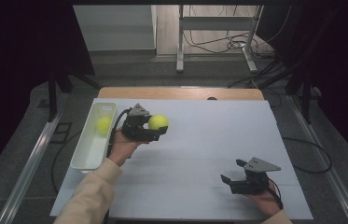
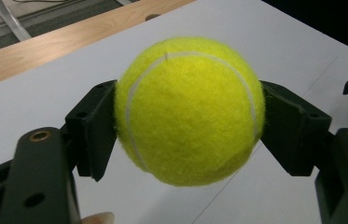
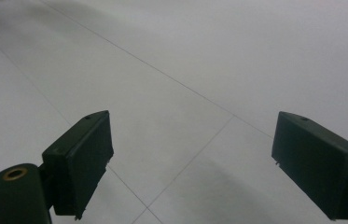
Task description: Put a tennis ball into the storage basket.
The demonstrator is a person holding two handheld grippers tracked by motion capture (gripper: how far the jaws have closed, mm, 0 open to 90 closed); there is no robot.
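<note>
The tennis ball [image 2: 188, 112] is yellow-green with a thin white seam. A second yellow-green ball [image 1: 103, 124] lies in the white tray [image 1: 82, 158] on the left. The worktop [image 1: 199, 154] is pale grey-white with a light wooden far edge.

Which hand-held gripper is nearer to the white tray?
Left. The left hand-held gripper, clamping a tennis ball, is just beside the white tray; the right hand-held gripper is far across the table.

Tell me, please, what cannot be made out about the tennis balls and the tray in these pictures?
- Held tennis ball: its sides, covered by the left gripper pads in the left gripper view.
- Second tennis ball: its underside, hidden by the white tray wall in the high view.
- Ball markings: too small in the high view.
</note>
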